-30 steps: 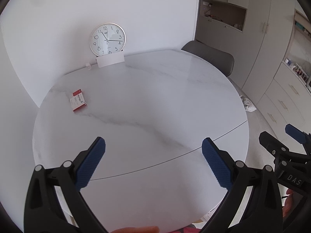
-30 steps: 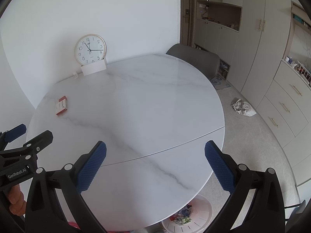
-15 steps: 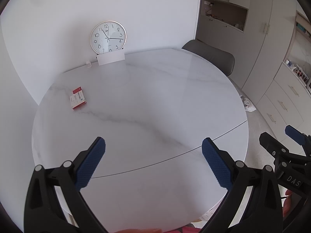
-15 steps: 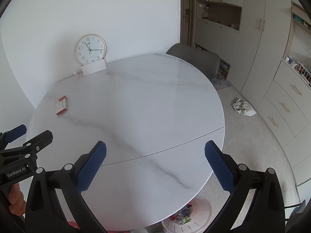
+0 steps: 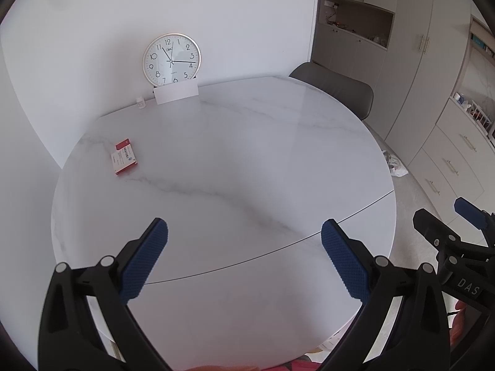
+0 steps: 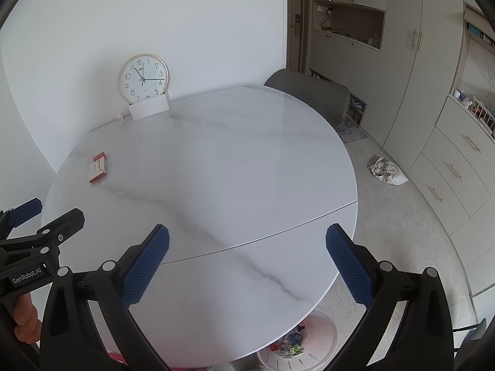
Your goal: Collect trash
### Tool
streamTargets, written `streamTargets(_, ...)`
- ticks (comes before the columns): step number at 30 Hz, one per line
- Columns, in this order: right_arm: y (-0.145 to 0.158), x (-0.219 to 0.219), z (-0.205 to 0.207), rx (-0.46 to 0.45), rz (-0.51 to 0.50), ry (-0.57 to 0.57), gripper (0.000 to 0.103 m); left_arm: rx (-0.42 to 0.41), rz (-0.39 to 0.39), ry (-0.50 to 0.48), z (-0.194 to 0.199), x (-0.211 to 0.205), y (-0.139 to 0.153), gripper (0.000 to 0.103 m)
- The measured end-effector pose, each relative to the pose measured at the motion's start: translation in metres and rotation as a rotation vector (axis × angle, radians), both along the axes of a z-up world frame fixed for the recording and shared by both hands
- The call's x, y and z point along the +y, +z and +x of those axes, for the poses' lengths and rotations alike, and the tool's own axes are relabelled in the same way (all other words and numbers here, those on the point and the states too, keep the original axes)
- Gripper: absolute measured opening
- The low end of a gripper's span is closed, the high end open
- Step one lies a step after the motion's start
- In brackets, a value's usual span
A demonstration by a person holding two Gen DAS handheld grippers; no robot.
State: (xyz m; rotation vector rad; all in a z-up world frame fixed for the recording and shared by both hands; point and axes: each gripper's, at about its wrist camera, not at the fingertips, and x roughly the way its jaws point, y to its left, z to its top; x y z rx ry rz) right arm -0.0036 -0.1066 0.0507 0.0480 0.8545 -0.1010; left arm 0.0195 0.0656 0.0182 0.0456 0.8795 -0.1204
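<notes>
A small red and white box lies flat on the round white marble table, at its far left; it also shows in the right wrist view. My left gripper is open and empty above the table's near part. My right gripper is open and empty above the near right part. A white bin with colourful wrappers inside stands on the floor under the table's near edge. Each gripper shows at the edge of the other's view.
A round clock leans on the wall behind a white card at the table's far side, with a tiny white object beside it. A grey chair stands beyond the table. A crumpled bag lies on the floor by the cabinets.
The left view has shifted slightly, the table sliding a little lower and right in frame. The right gripper has barely moved. Both stay open.
</notes>
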Motion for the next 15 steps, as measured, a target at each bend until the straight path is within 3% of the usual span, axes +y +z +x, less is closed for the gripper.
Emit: streamTargets(15,0.0002,0.0004,0.0004,0.0,-0.002,0.001,0.1,-0.002,0.001,-0.001,-0.0009,-0.0014,-0.001,0.095)
